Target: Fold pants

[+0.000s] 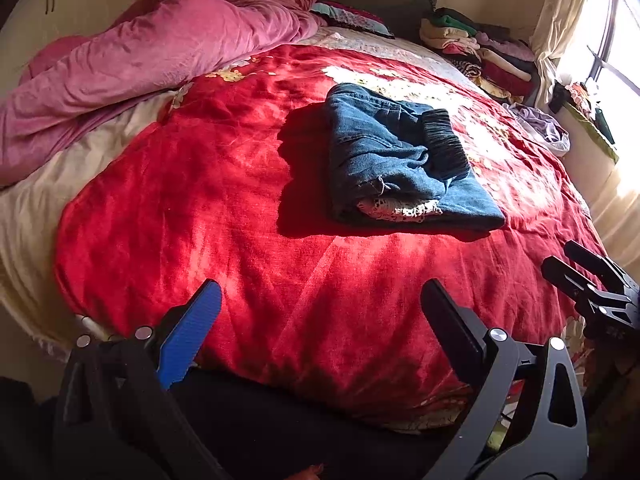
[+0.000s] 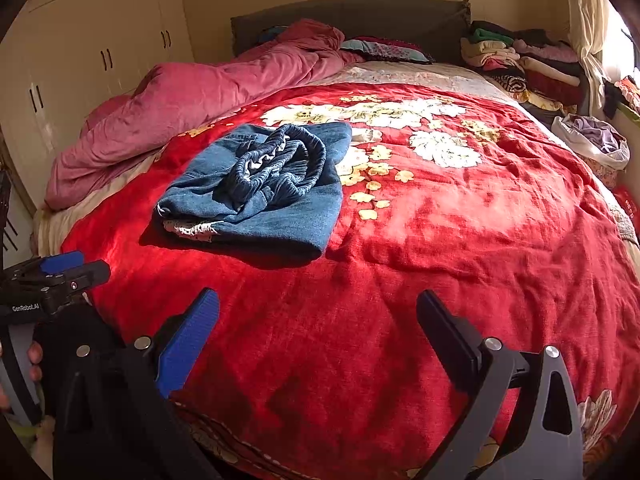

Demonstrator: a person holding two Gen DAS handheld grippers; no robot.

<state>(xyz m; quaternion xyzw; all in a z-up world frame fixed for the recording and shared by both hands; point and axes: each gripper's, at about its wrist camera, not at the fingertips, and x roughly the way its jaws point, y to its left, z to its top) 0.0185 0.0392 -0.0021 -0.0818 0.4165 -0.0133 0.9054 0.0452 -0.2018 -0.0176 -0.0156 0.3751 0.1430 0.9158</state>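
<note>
The pants (image 1: 404, 160) lie in a folded bundle on the red blanket (image 1: 200, 220) of the bed, well ahead of both pairs of tongs and touched by neither. The elastic waistband (image 2: 280, 160) is bunched on top of the bundle, and a bit of pale lace lining shows at its near edge.

The left tongs (image 1: 320, 312) stand open and empty over the near part of the blanket; the pants lie forward and slightly to their right. The right tongs (image 2: 316, 320) are also open and hold nothing; from them the pants lie forward and to the left. So the bundle sits between the two hands, about as near to one as to the other, as far as these wide views allow me to judge.

Its long axis seems to run away from the tongs, toward the headboard (image 2: 352, 16).

The folding looks largely done, though the loose waistband may still want tucking or smoothing.
</note>
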